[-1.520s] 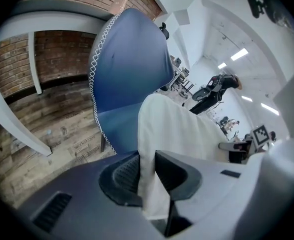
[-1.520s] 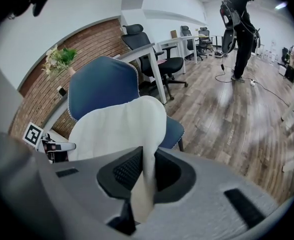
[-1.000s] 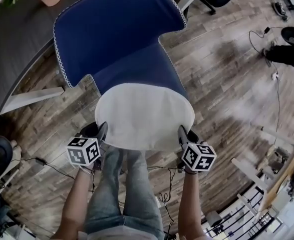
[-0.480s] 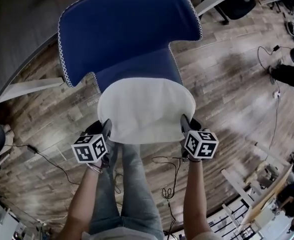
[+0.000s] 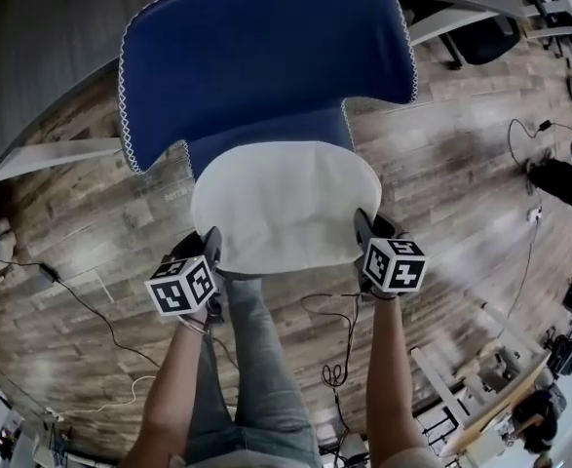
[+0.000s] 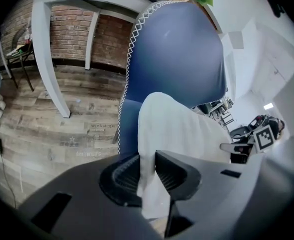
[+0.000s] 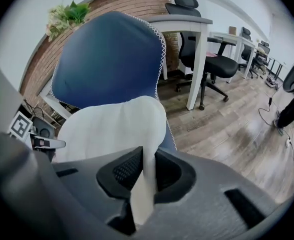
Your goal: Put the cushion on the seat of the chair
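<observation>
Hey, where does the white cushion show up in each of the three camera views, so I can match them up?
Head view: cushion at centre, just below the blue backrest.
Left gripper view: cushion centre right, its edge clamped between the jaws.
Right gripper view: cushion centre left, its edge clamped between the jaws.
Shared landmark: the blue backrest with white stitched trim, behind the cushion everywhere.

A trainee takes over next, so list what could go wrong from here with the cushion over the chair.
1. The left claw and right claw each pinch only a thin edge of the white cushion; one side could slip free.
2. It seems to hang toward the front of the blue chair seat; released here, it might tip off forward.
3. Cables lie on the floor near the person's legs: a trip hazard.
</observation>
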`<state>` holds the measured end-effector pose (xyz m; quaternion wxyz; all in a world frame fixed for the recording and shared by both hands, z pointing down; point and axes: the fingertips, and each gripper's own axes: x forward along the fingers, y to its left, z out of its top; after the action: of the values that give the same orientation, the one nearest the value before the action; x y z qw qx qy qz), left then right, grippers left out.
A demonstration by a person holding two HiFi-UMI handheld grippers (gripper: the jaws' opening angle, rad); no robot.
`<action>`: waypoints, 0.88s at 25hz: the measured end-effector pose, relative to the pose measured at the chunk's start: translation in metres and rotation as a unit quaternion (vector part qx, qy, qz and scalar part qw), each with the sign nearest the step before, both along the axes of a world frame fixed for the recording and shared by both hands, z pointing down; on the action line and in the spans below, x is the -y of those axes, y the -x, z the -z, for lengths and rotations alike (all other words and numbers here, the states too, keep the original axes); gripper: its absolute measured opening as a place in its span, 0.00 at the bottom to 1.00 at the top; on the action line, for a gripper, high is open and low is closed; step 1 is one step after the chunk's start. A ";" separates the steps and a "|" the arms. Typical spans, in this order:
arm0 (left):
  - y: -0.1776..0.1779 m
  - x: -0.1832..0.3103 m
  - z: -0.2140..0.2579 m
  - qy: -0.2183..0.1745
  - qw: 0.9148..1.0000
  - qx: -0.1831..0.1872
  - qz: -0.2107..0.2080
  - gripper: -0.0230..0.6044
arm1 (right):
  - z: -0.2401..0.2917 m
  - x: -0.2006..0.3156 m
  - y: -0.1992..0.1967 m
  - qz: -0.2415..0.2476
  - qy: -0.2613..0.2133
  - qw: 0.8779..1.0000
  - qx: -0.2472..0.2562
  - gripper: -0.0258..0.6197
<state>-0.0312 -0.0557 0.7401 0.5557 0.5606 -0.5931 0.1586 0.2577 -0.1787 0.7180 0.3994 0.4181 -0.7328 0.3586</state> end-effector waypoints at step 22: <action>0.000 0.006 -0.039 0.025 0.998 0.030 0.057 0.16 | -0.056 0.048 0.016 0.077 0.033 0.996 -0.004 0.15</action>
<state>-0.0308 -0.0622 0.7791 0.5595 0.5070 -0.6363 0.1580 0.2415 -0.2267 0.7743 0.4425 0.3484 -0.7488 0.3495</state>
